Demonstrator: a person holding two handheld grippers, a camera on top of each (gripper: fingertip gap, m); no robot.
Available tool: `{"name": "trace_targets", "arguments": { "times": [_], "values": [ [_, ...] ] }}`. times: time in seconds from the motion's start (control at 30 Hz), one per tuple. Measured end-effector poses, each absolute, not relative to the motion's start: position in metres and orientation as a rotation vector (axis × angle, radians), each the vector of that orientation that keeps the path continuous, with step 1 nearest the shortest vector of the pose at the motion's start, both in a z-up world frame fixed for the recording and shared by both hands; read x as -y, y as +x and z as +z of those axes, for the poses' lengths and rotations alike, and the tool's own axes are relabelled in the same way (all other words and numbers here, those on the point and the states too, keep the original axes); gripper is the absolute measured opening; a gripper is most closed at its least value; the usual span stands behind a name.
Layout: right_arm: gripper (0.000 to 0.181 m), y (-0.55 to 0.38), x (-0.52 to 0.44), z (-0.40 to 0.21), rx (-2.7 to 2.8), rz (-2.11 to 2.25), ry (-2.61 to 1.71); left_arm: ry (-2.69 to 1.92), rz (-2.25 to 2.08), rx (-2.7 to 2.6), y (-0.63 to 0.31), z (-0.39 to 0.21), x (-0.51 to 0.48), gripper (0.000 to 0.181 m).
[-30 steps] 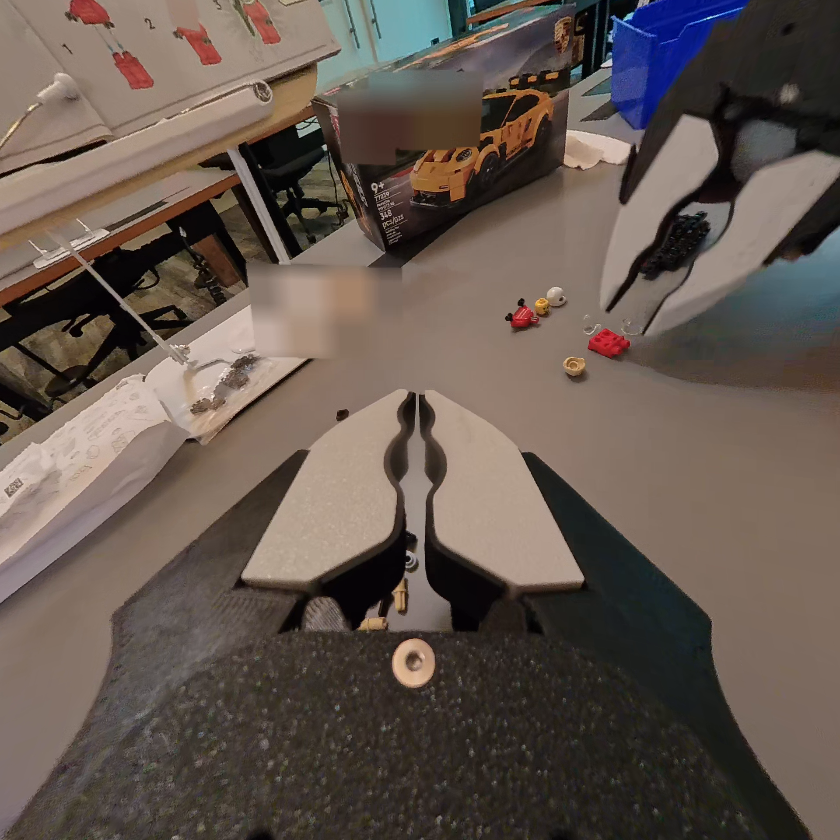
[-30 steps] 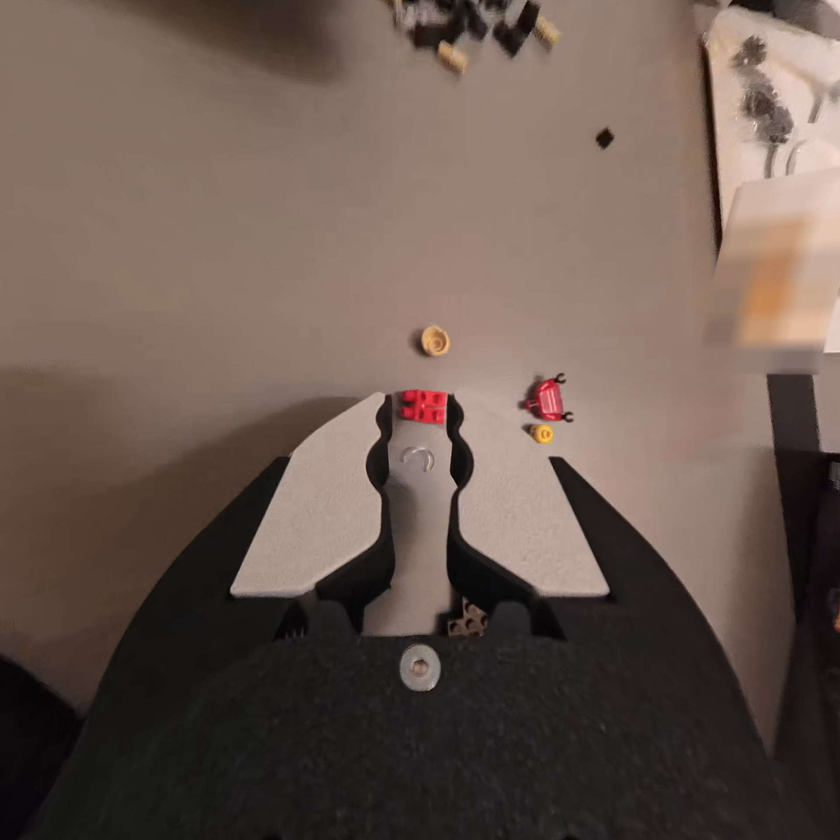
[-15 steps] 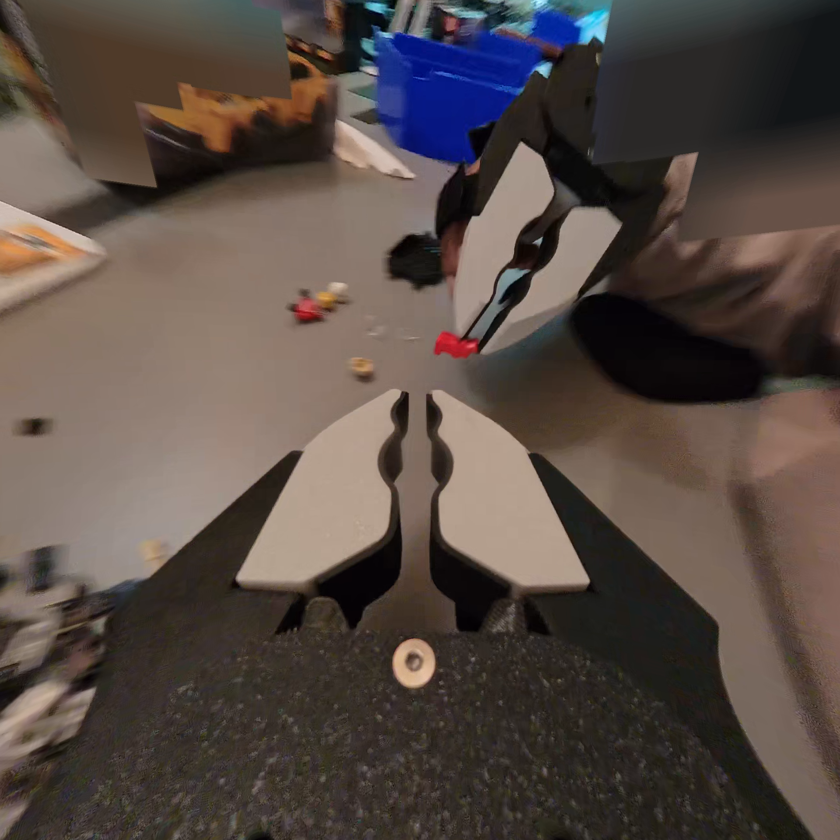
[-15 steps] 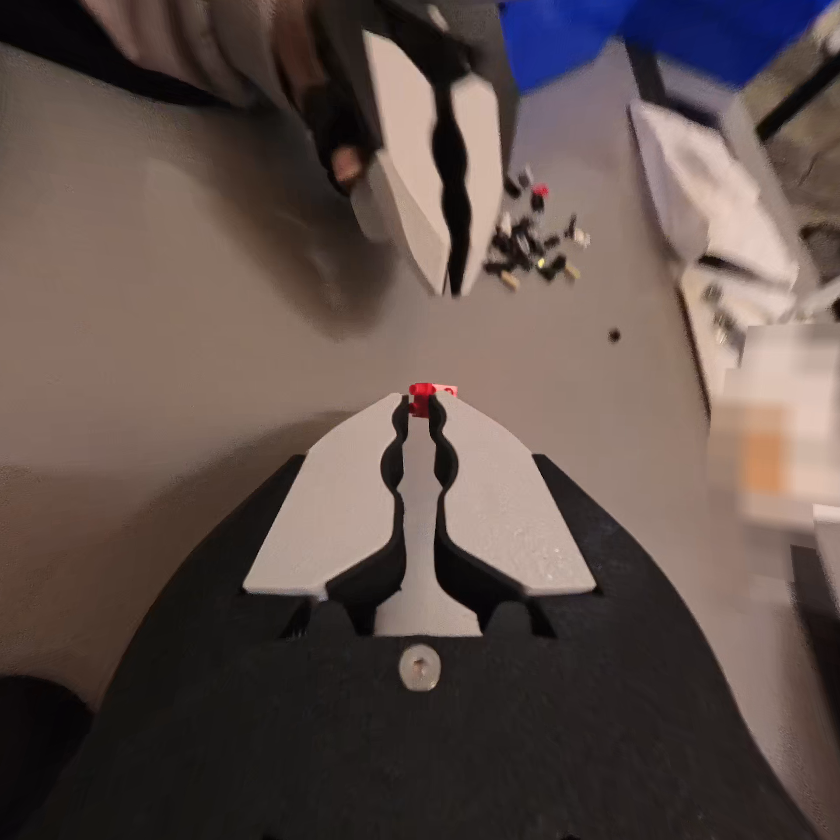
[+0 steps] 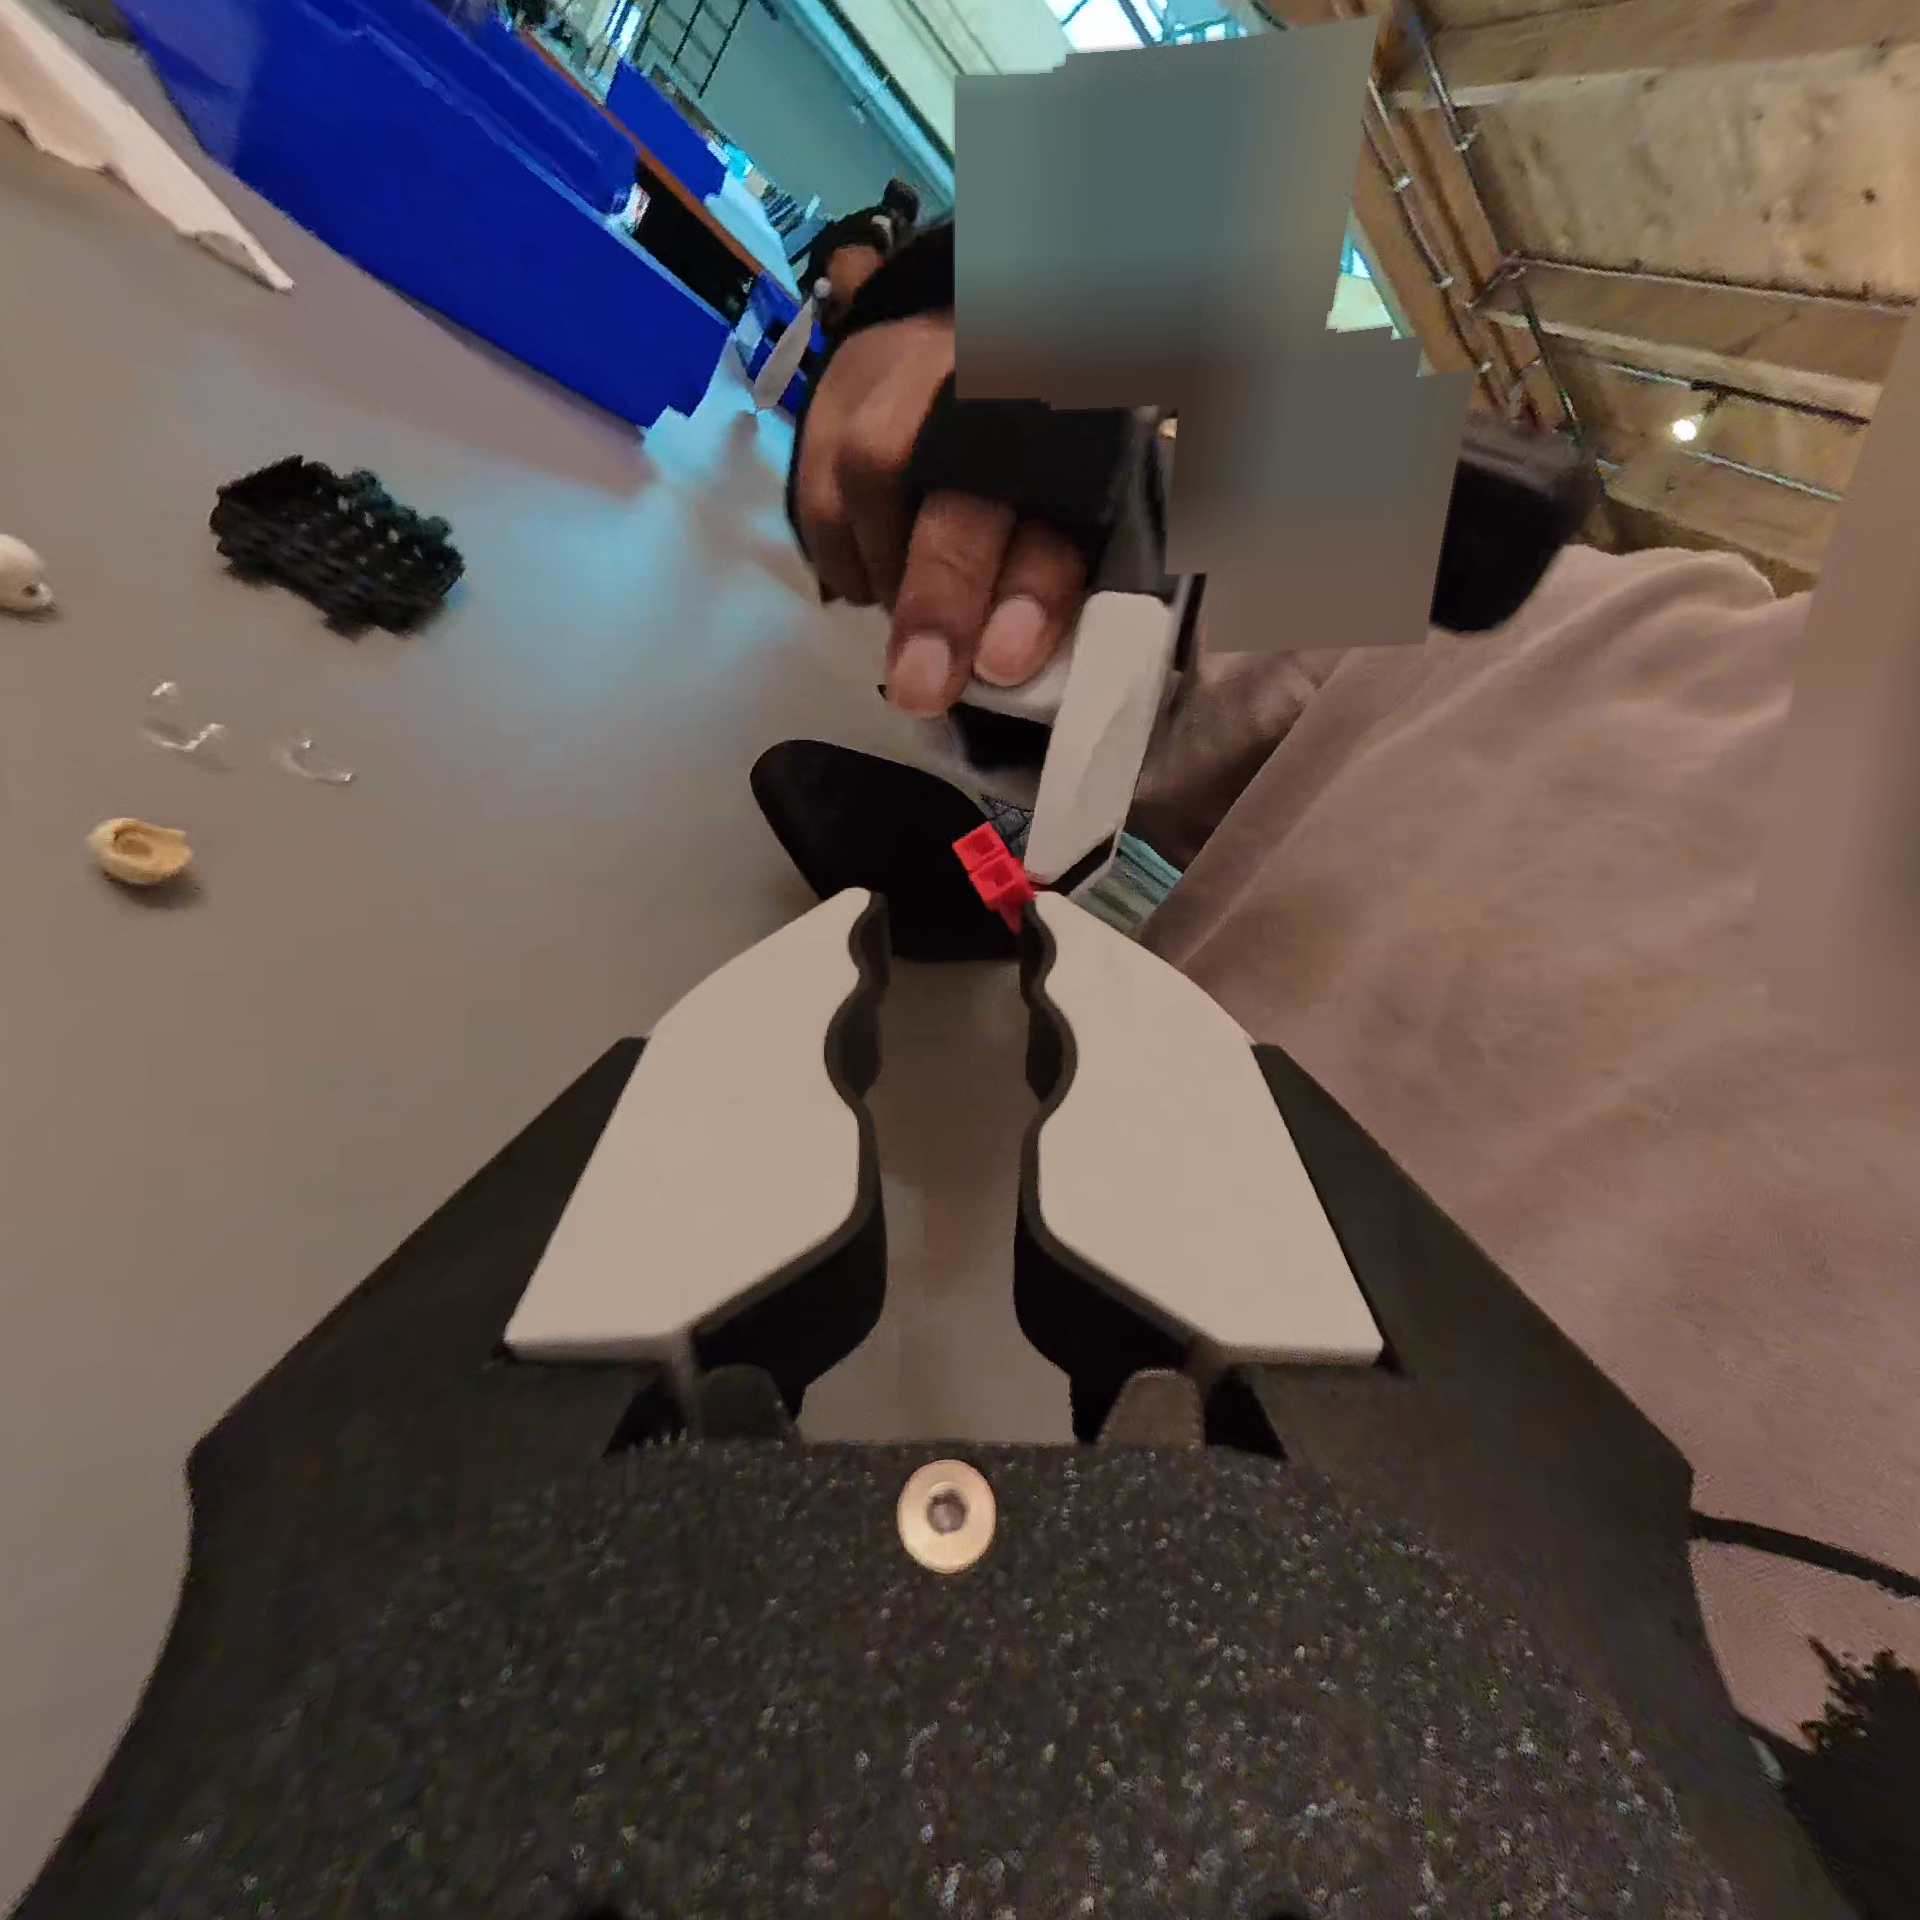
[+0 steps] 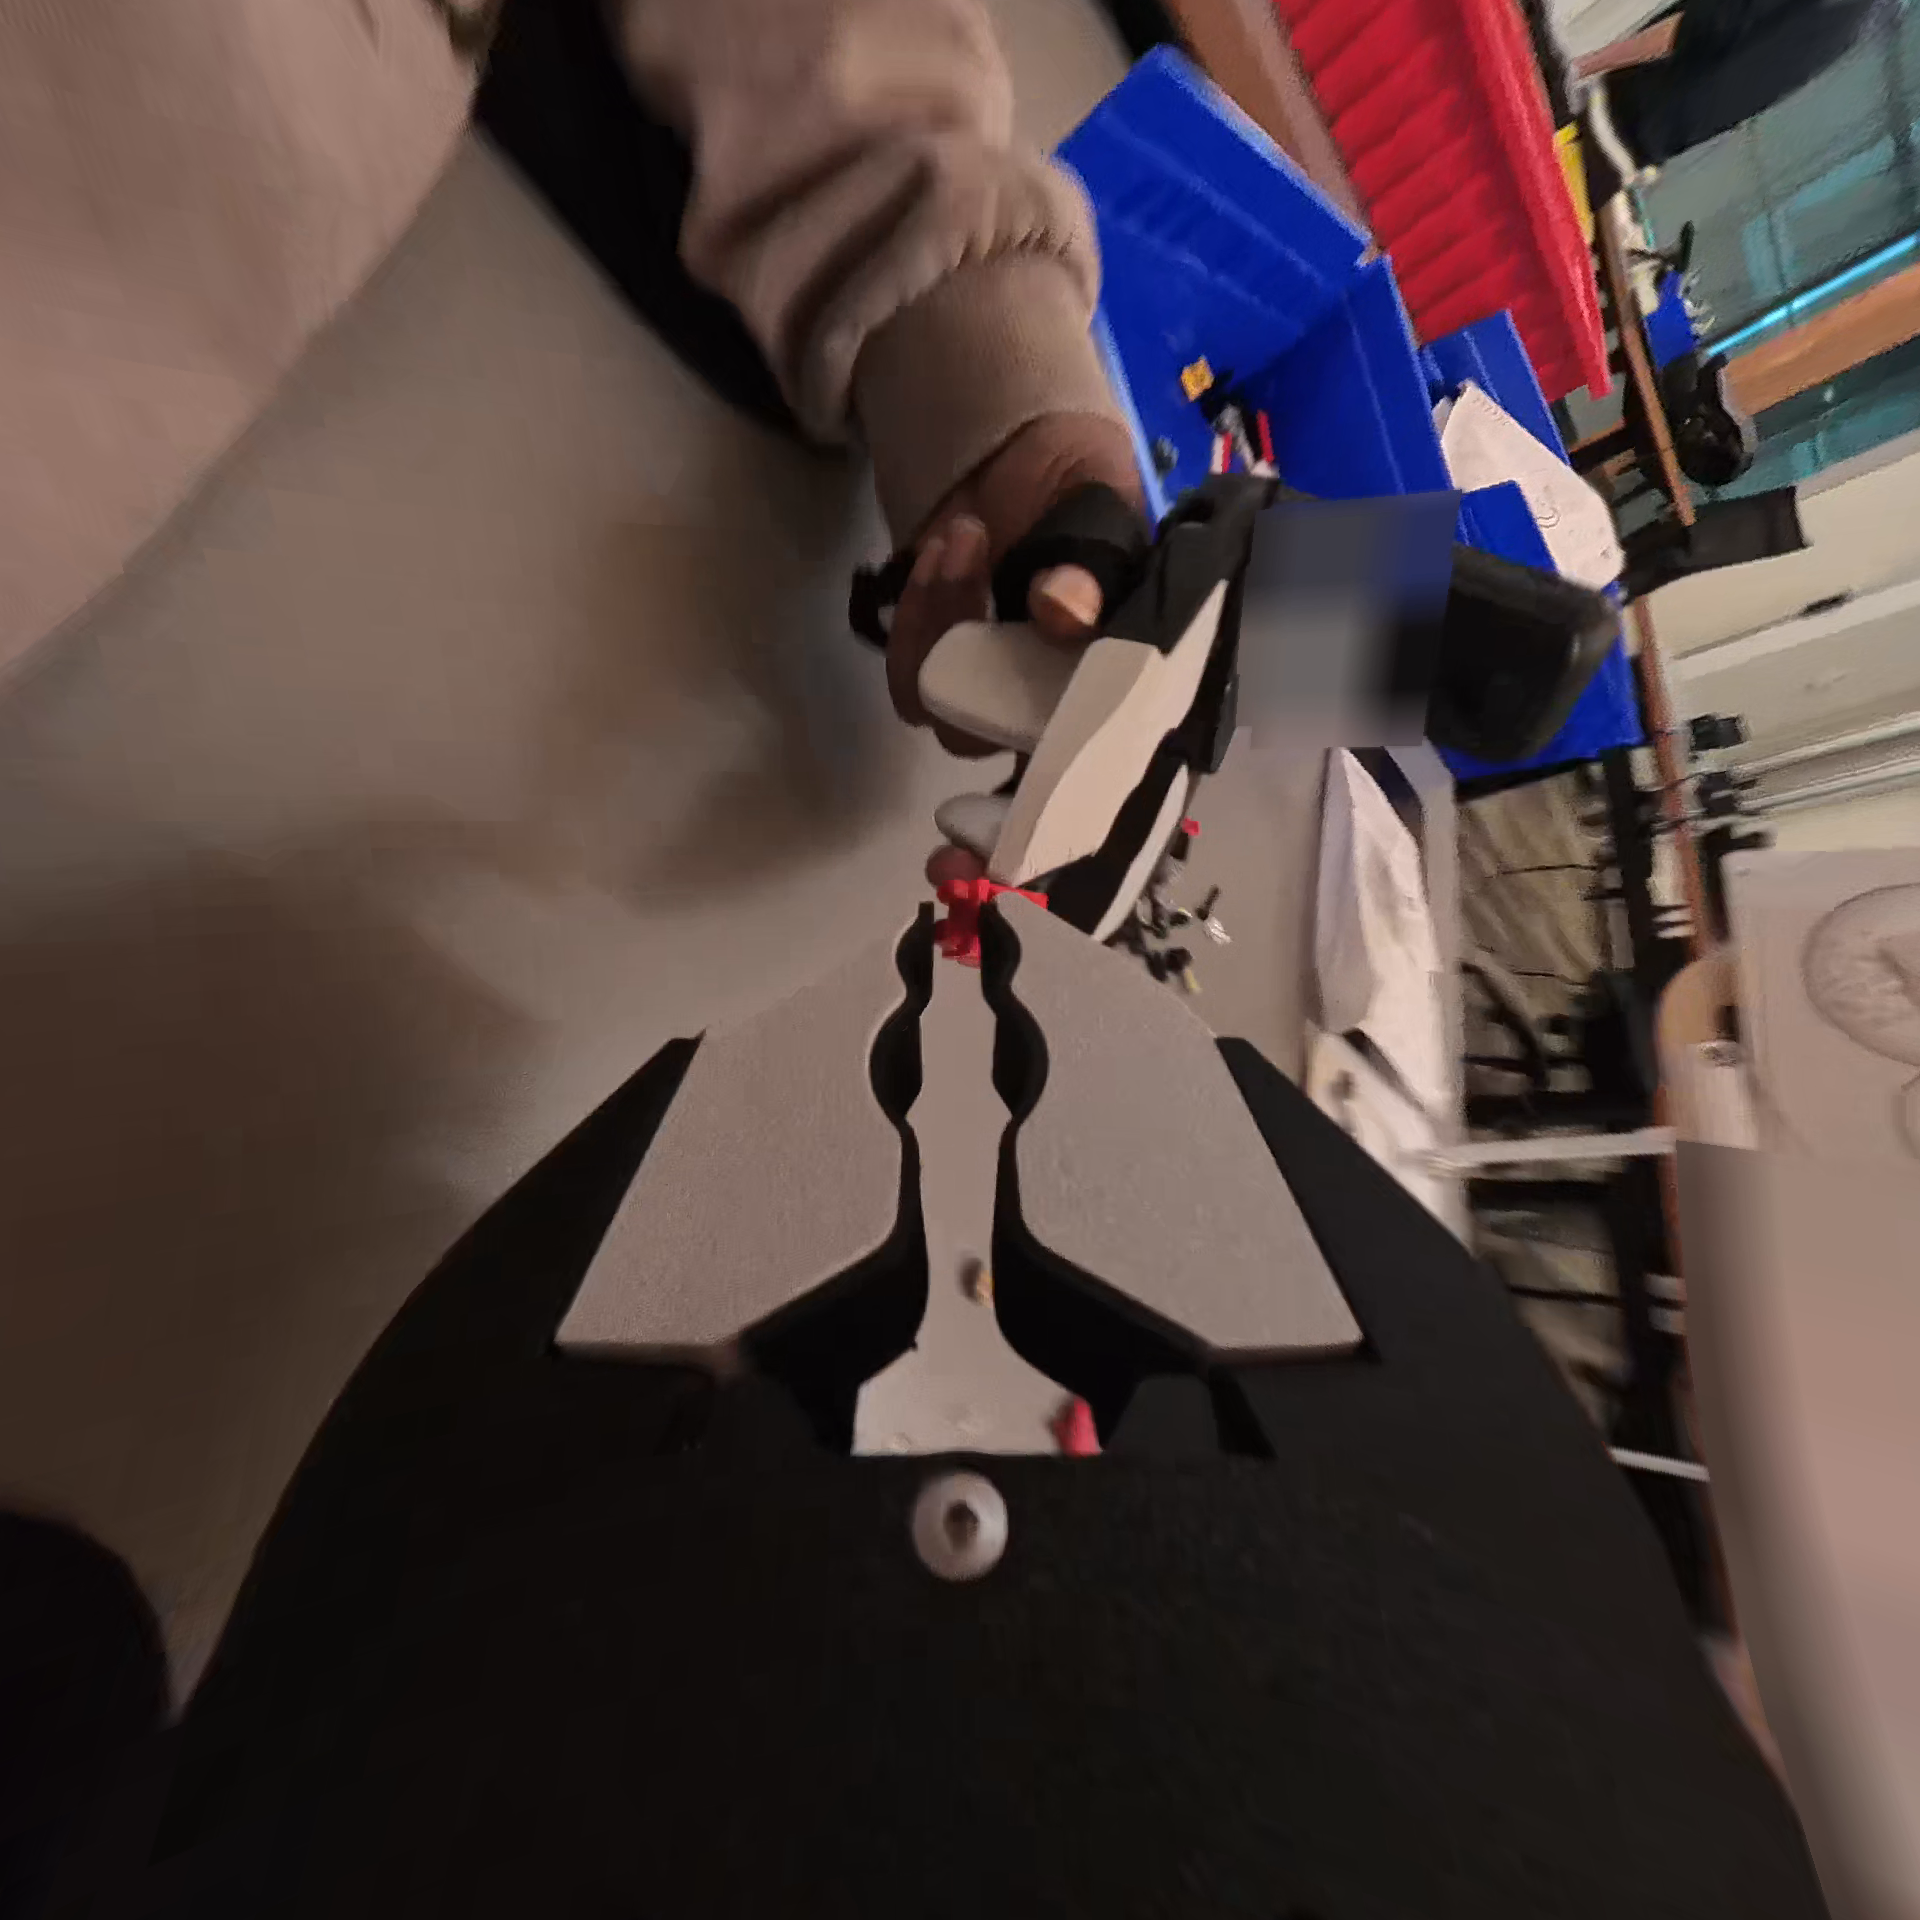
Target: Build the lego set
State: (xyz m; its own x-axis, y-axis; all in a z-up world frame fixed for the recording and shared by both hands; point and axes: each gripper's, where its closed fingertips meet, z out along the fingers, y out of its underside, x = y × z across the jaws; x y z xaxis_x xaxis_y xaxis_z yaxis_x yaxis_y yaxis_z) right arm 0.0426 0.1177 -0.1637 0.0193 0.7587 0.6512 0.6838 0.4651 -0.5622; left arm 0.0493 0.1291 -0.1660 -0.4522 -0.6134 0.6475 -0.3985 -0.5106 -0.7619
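Fingertips of the right gripper pinched the small red piece, which stuck out toward the parted, empty left gripper, right fingertip almost touching it.

My red piece is a small studded plate, lifted off the table, pinched at the tips of my right gripper, tilted, beside my left gripper's tips.

Brick between facing tool tips, loose pieces on table to the left
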Motion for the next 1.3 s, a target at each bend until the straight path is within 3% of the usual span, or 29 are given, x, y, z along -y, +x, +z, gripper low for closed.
{"name": "trace_targets", "arguments": {
  "times": [0.23,0.47,0.57,0.83,0.97,1.07,1.3],
  "values": [
    [0.007,0.037,-0.103,-0.111,1.116,1.084,-1.351,-1.182,-1.909,-1.514,0.044,-0.136,-0.115,0.029],
    [0.007,0.038,-0.106,-0.098,0.802,1.522,-1.28,-1.036,-1.767,-1.42,0.045,-0.112,-0.113,0.019],
    [0.007,0.042,-0.115,-0.096,0.713,1.554,-1.261,-1.038,-1.714,-1.38,0.046,-0.109,-0.117,0.009],
    [0.004,0.057,-0.148,-0.11,0.664,1.22,-1.402,-1.248,-1.593,-1.262,0.055,-0.12,-0.151,0.008],
    [0.017,0.054,-0.151,-0.119,0.73,1.128,-1.46,-1.28,-1.593,-1.263,0.057,-0.124,-0.152,0.008],
    [0.008,0.053,-0.153,-0.122,0.732,1.126,-1.473,-1.298,-1.583,-1.275,0.059,-0.128,-0.153,0.008],
    [0.007,0.052,-0.155,-0.122,0.71,1.142,-1.505,-1.262,-1.559,-1.288,0.057,-0.126,-0.154,0.008]
  ]
}}
